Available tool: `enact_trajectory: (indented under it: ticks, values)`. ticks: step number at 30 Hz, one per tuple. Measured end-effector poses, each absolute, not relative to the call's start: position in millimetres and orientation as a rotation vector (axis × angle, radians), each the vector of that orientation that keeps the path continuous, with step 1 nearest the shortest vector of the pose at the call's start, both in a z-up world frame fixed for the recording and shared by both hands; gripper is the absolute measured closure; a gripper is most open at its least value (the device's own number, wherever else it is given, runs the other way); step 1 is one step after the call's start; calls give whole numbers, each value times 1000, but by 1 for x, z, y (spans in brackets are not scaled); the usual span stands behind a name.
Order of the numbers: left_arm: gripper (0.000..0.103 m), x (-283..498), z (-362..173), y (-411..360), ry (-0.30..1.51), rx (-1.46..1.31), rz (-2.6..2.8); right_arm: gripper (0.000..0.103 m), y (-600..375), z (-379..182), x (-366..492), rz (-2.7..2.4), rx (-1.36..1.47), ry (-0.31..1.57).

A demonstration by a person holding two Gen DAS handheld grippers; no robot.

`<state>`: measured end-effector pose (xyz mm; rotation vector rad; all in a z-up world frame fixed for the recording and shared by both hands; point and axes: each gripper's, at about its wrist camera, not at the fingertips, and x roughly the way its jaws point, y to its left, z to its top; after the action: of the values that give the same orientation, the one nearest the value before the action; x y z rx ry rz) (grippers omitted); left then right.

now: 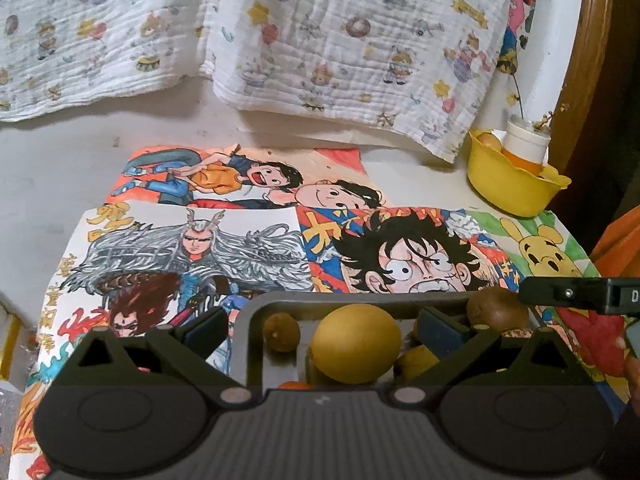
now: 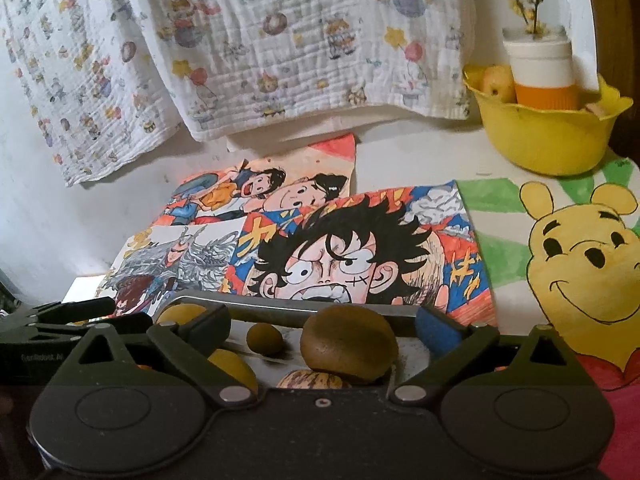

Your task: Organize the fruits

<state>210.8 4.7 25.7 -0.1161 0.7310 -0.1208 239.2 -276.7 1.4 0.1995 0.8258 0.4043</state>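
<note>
A tray [image 2: 280,312] is sitting directly in front of me on the drawings [image 2: 360,240] that are covering the table [image 1: 60,168]. Inside it, a kiwi [image 2: 349,346] is lying near its right side, a round fruit [image 1: 355,344] to its left, and a small fruit [image 2: 264,339] between them toward the far rim. A bowl [image 2: 548,140] is standing far right behind the drawings, holding a cup [image 2: 540,76]. A cloth [image 2: 280,40] is hanging behind everything.

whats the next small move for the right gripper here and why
Probably ease the right gripper down and close on the kiwi: it sits centred between the open fingers in the tray, nothing is held, and the yellow bowl waits beyond.
</note>
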Motion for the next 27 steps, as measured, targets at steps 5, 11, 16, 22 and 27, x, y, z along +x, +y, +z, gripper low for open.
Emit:
enact_trajectory:
  ticks: [5, 11, 16, 22, 27]
  values:
    - [0, 203, 28, 5, 711, -127, -112, 1, -274, 6, 225, 402, 177, 779]
    - [0, 192, 29, 4, 689, -125, -89, 1, -270, 9, 209, 397, 133, 720]
    - [0, 185, 28, 4, 670, -111, -65, 1, -269, 11, 198, 391, 113, 673]
    - [0, 176, 28, 5, 646, -107, -36, 1, -269, 10, 185, 373, 95, 617]
    - [0, 166, 27, 8, 623, -101, -6, 1, -268, 9, 176, 360, 84, 582]
